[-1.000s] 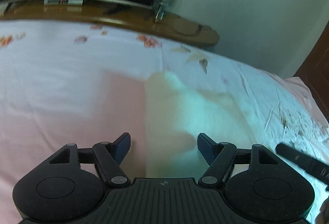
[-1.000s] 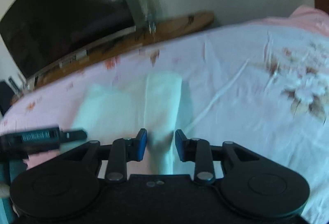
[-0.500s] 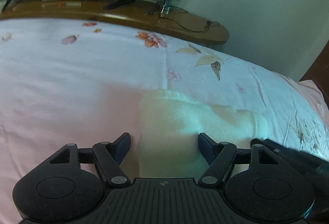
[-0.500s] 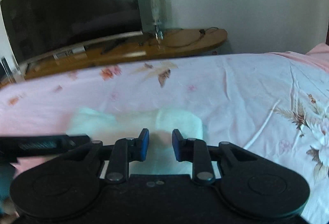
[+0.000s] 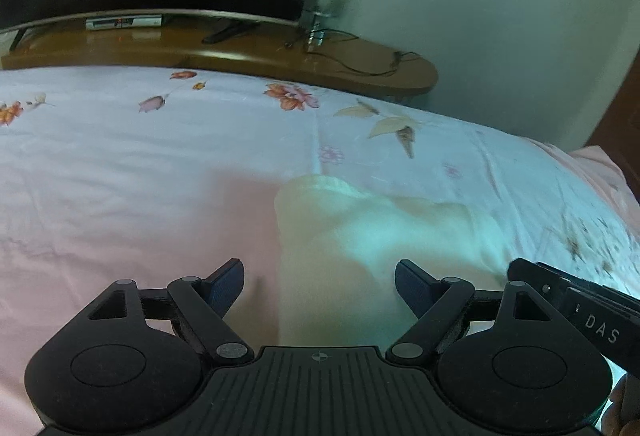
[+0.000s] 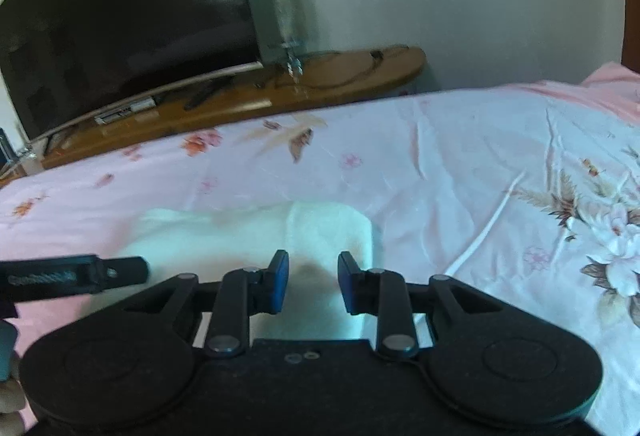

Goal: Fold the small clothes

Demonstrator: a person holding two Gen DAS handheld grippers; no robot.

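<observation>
Two black grippers over a small cream knitted garment (image 5: 384, 236) on the pink flowered bedsheet (image 5: 140, 175).
The left gripper (image 5: 319, 286) is opening wide, pads clear of the cloth; the right gripper (image 6: 313, 282), at its 3 o'clock, is opening too, gripping nothing.

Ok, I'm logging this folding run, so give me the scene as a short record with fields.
surface: bed sheet, pale with floral print
garment: small cream garment lying on the sheet, partly folded
left gripper: jaws opening, wide apart, garment edge below, nothing pinched
right gripper: jaws opening, narrow gap, over the garment, pads not pressing it
background: dark television, wooden stand
</observation>
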